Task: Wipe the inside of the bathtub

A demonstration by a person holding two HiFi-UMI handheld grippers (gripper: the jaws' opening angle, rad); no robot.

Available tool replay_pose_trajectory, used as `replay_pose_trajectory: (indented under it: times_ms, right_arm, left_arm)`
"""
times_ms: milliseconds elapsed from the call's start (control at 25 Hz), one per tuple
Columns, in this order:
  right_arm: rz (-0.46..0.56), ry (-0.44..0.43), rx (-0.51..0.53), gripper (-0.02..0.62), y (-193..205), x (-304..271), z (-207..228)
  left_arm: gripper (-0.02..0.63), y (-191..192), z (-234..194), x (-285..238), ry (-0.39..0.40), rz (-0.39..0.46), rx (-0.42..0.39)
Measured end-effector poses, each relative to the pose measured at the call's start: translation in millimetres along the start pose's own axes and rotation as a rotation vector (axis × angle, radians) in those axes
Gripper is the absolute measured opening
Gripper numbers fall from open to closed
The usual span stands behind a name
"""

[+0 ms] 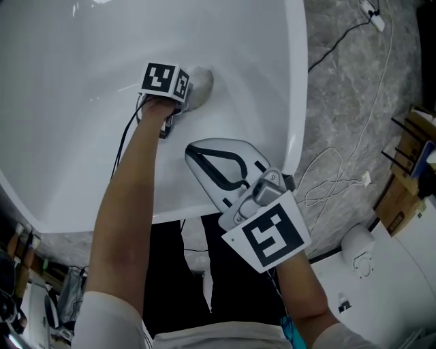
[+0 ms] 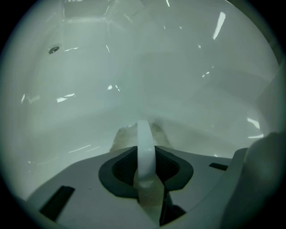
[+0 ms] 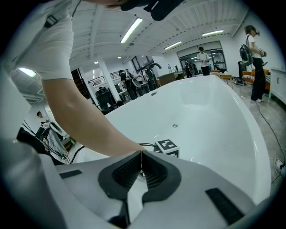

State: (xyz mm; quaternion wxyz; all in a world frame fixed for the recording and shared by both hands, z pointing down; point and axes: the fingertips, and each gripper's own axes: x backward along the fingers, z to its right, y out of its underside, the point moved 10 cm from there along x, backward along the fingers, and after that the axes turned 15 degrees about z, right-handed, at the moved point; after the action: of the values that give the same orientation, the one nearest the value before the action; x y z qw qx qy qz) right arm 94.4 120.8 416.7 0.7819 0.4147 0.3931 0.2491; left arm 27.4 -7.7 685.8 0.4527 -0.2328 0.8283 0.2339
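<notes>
Left tool [image 2: 145,152] clamping cloth [image 2: 121,136], right tool [image 3: 141,156] closed

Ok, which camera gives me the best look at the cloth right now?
Head view: the cloth shows as a pale wad against the bathtub wall. Left gripper view catches only bits past the fingers of the left gripper, shut on it. Right gripper view doesn't show it.

Grey marbled floor [image 1: 334,109] fills the right side. A black cable [image 1: 332,46] crosses it to a white power strip [image 1: 372,15] at the far right, and a thin white cable [image 1: 338,183] loops nearer. Cardboard boxes [image 1: 407,170] stand at the right edge. Ceiling strip lights [image 3: 132,29] glow overhead. A person [image 3: 203,59] stands far off, and a second person [image 3: 254,58] stands at the right.
</notes>
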Motion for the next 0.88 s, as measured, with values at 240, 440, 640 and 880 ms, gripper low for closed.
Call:
replay_pose_trajectory:
  times_ms: [240,440,640,880]
  right_arm:
    - [0.01,-0.008,-0.012,0.02,-3,-6,-1]
    - [-0.007,-0.01,-0.001,0.02,0,-19,0]
    - [-0.048,0.043,-0.038,0.02,4,-37,5]
    - [-0.191,0.054,-0.073,0.02,21,-73,10]
  left_arm:
    - [0.103,-2,-21,-19,-0.029,-0.027,-0.018]
    - [0.103,-2,-35,-24,-0.028,-0.037,-0.022]
    - [0.103,0,-48,-17,-0.022,-0.039,-0.025]
    - [0.103,9,-69,-2,-0.024,-0.034,-0.007]
